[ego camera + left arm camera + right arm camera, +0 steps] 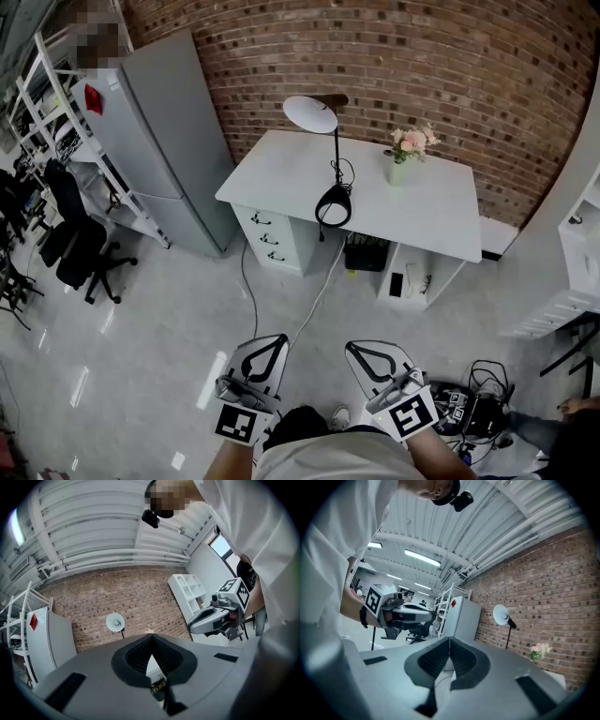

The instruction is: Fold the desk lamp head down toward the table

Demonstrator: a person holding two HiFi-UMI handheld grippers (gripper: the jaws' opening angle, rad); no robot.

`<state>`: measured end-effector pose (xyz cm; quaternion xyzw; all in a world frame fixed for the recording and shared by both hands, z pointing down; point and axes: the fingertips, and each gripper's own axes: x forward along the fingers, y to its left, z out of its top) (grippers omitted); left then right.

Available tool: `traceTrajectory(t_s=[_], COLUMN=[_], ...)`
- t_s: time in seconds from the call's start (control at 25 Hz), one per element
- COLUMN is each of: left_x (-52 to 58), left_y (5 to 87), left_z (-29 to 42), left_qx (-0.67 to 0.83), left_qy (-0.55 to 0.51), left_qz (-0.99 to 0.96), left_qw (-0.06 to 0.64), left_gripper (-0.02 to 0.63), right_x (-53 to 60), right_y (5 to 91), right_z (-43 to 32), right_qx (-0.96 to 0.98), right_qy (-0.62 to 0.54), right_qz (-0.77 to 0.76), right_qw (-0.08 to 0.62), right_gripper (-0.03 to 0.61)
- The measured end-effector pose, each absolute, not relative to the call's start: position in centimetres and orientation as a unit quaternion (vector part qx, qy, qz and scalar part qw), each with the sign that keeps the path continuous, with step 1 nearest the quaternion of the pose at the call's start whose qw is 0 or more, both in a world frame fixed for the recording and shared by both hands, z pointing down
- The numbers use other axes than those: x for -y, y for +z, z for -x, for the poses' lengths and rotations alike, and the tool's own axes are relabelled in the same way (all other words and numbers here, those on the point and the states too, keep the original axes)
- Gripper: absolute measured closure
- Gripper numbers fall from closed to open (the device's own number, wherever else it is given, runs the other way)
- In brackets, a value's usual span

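Across the top of the head view, a red brick wall (pixel 394 56). Against it at upper left, a tall grey cabinet (pixel 164 141); at centre, a white desk (pixel 281 173) with drawers below. At the left edge, a black office chair (pixel 80 248) on a pale floor.

On the left part of the desk, the desk lamp (pixel 337 155) — thin black stem upright, round black base (pixel 334 204) near the front edge, white head (pixel 310 113) raised high over the back-left corner, not folded down.

At the bottom of the frame, well apart from the desk, the left gripper (pixel 278 340) and the right gripper (pixel 354 346), side by side, both pointing toward the desk. In the left gripper view, jaws pressed together at the tips with nothing between them; lamp small and distant, left of centre. In the right gripper view, jaws likewise closed and empty; lamp at right against the brick.

Right of the lamp on the desk, apart from it — a small vase of pink flowers (pixel 405 155).
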<state>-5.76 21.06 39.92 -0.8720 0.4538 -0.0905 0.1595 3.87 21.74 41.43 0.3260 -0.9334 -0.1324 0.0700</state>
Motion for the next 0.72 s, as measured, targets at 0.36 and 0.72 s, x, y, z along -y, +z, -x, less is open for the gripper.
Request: traceTrajectory(t_s=[0.36, 0.72], left_x=[-18.7, -12.7], left_y=[39.8, 40.7], left_z=[4.4, 3.5], left_qx=[-0.462, -0.426], left_qy=[-0.086, -0.094], left_qz=[0.869, 0.884], left_qw=[0.156, 0.169], left_gripper=[0.607, 0.607], right_x=[-19.6, -14.8], right_y=[41.8, 42.6], right_z=[-5.0, -5.1], right_qx=[0.937, 0.931], right_qy=[-0.137, -0.134], right_qz=[-0.311, -0.324], right_qw=[0.078, 0.098], right_gripper=[0.560, 0.560])
